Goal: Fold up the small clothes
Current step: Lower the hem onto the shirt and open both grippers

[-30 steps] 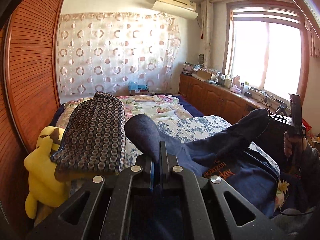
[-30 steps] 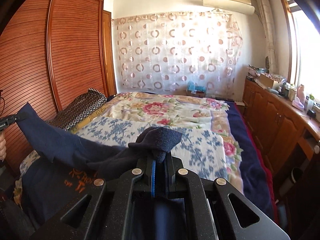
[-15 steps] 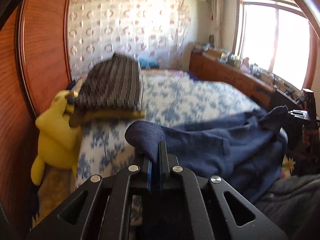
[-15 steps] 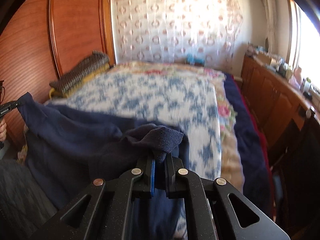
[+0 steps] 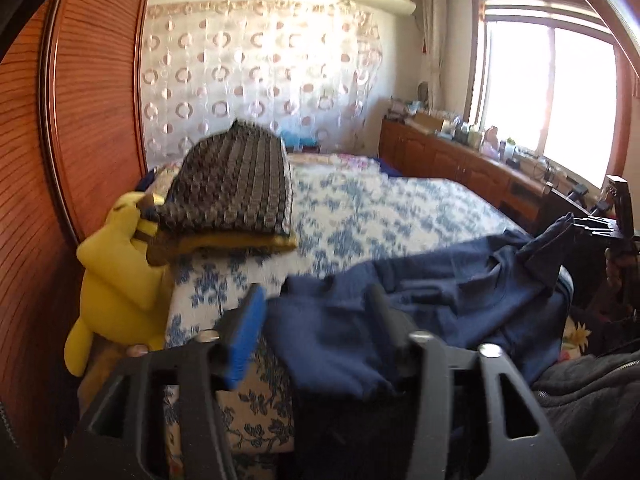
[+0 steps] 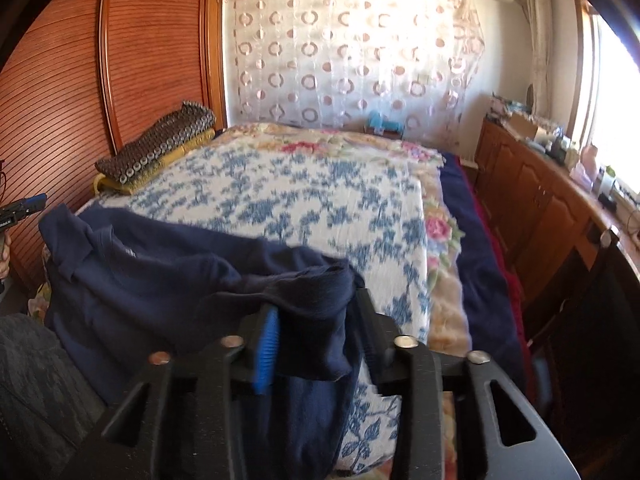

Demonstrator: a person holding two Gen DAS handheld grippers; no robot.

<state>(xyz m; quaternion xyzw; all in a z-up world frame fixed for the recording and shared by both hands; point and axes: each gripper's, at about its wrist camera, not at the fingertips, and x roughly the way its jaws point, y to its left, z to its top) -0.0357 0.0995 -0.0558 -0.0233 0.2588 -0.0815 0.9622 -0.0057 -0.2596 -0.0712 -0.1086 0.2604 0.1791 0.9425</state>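
Blue shirt (image 5: 452, 292) lies spread on the bed (image 5: 380, 216), not folded yet. Left gripper (image 5: 316, 312) and right gripper (image 6: 316, 316) are both spread wide, holding nothing.

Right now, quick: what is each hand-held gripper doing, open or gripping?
Left hand-held gripper: open, navy shirt lying loose between its fingers.
Right hand-held gripper: open, shirt fabric draped between its fingers, not pinched.
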